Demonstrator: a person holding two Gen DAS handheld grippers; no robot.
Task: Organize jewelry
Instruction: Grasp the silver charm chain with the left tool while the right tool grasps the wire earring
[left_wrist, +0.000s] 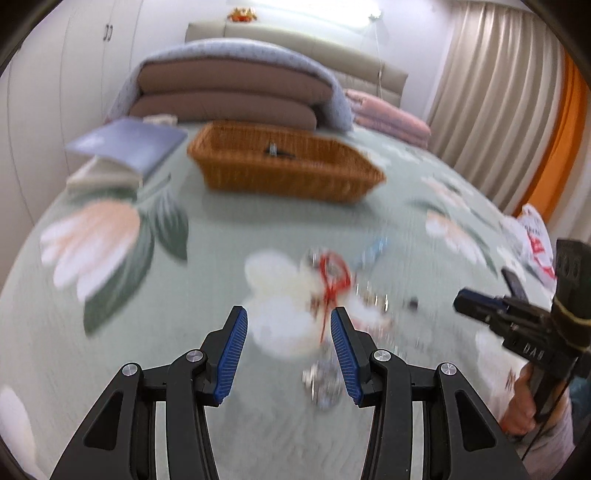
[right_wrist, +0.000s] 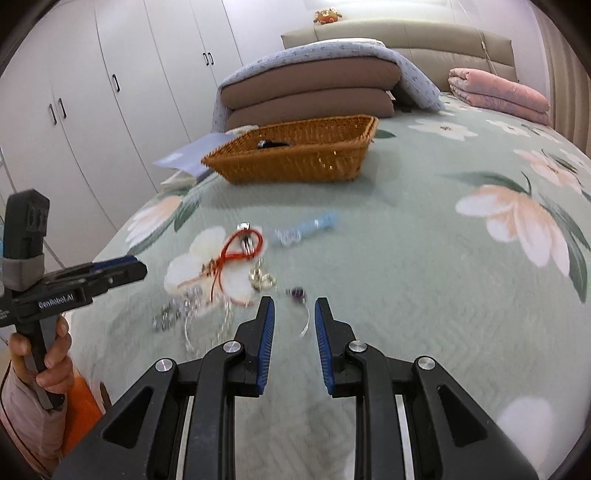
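Observation:
Several pieces of jewelry lie loose on the green floral bedspread (right_wrist: 406, 240): a red cord bracelet (right_wrist: 242, 247), a light blue bead bracelet (right_wrist: 306, 229), silver chains (right_wrist: 184, 310) and a purple-stone piece (right_wrist: 298, 293). In the blurred left wrist view the red cord (left_wrist: 334, 275) and a silver piece (left_wrist: 325, 380) show. My left gripper (left_wrist: 289, 317) is open and empty, just short of the pile. My right gripper (right_wrist: 294, 306) is open and empty, with the purple-stone piece just ahead of its fingertips. A wicker basket (right_wrist: 295, 155) stands farther back with a dark item (right_wrist: 271, 144) inside.
A blue book (left_wrist: 129, 146) lies left of the basket (left_wrist: 284, 166). Stacked brown cushions under a blue quilt (right_wrist: 314, 88) and a pink folded blanket (right_wrist: 498, 96) sit at the headboard. White wardrobes (right_wrist: 92, 92) stand left, curtains (left_wrist: 480, 92) right. A plastic bag (left_wrist: 532, 243) lies at the bed edge.

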